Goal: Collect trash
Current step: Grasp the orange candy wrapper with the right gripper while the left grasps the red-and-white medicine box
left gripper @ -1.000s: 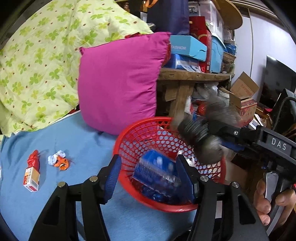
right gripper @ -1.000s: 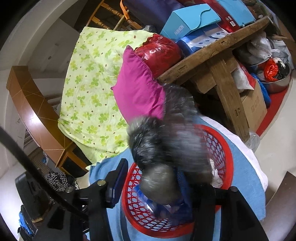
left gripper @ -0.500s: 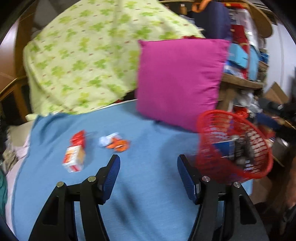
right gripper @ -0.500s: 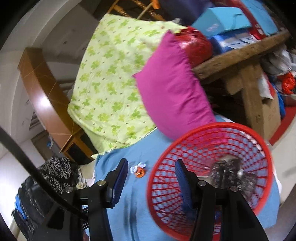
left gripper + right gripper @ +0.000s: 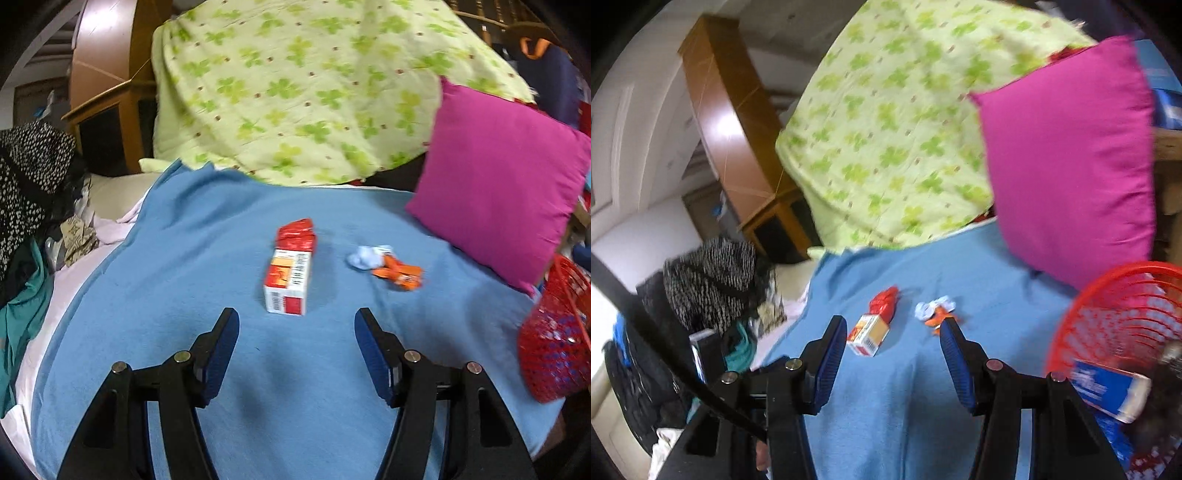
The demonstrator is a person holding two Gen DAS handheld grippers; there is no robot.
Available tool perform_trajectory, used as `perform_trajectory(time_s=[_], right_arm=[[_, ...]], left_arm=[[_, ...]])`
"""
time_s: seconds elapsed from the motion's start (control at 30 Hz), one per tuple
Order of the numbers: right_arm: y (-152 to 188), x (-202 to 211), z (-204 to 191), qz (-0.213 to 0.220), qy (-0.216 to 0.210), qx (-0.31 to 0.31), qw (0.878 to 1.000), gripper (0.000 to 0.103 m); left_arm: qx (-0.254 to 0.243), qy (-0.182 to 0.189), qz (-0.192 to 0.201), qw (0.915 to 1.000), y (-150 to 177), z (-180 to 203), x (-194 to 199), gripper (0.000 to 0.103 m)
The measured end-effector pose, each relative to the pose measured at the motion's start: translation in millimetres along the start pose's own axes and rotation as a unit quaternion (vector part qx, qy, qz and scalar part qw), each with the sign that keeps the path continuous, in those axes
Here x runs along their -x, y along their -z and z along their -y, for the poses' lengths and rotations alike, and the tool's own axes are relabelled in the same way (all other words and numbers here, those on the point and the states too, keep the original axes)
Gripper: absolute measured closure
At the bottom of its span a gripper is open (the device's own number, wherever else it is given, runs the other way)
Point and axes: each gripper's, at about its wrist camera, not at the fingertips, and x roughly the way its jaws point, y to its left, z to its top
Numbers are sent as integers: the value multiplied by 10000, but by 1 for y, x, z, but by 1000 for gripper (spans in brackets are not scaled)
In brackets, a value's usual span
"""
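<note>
The small carton (image 5: pixel 286 282) lay on the blue blanket (image 5: pixel 207 236) straight ahead of the left gripper (image 5: pixel 293 334), just beyond its fingertips and almost centred in the gap between them. Its long axis ran away from the tongs, printed end nearest and crumpled red top farthest, so the narrow width faced the jaws. That pair stood apart with nothing between the pads, and looked wide enough to straddle the box if pushed forward. A little to the right of the carton, apart from it, sat a crumpled white and orange wrapper (image 5: pixel 386 266). The right gripper (image 5: pixel 893 334) was likewise spread and empty, hanging farther back over the blanket; from its side the carton (image 5: pixel 868 334) sat ahead toward its left finger and the wrapper (image 5: pixel 936 310) just past its right finger. The red basket (image 5: pixel 1123 321), already holding a blue packet (image 5: pixel 1108 391), stood at the right edge near the pink cushion (image 5: pixel 498 184). I judged the left hand nearer the carton.
</note>
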Motion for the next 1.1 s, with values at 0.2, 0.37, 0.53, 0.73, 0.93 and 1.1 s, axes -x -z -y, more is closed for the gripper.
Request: perform_trajectory(time_s=[0.2,0.37,0.53,0.73,0.93,1.1], right_arm=[[2,-95,20,-546,312,21,9980,46],[3,-167,52,-956,461,-197,9942,46],[2,-217,74,-1251,588,-222,9901,48],[6,-254,88,-1542,779,-229,9847,61],[15,-260,82,-1662,915,54,9818,73],[10,-244,71,-1498,793,74,9855,84]], left_arm=[[187,190,-159,9995,-7,-11,-43,37],[334,234,-434,9982,-12,-20,-84,37],[245,272,-432,9984,-19,-20,-101,37],[135,273,-502,9983,-23,-20,-119,37],[249,345,-647,9970,-20,-23,-136,37],[278,433,-632,9967,-18,-23,-140,54]])
